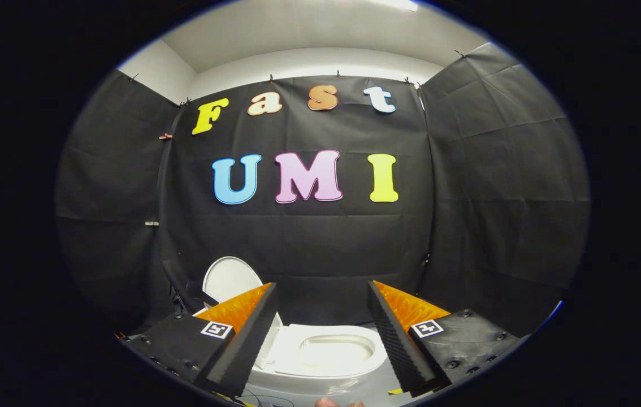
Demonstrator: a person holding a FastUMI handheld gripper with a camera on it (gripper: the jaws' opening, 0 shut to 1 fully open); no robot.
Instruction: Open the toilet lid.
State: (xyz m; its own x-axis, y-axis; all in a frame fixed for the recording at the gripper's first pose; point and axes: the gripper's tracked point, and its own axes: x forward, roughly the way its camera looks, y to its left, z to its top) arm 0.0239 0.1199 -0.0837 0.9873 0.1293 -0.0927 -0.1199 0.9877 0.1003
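Note:
A white toilet stands low down, seen between my two fingers and just beyond them. Its lid stands upright, leaning back toward the black cloth wall, above and behind the left finger. The seat ring and the bowl opening lie bare. My gripper is open, its fingers spread wide, with nothing between them. It hovers above and in front of the toilet, touching nothing.
Black cloth walls close the booth on three sides right behind the toilet. A fingertip of a person's hand peeks in below the toilet. Thin cables lie on the pale floor near the toilet's base.

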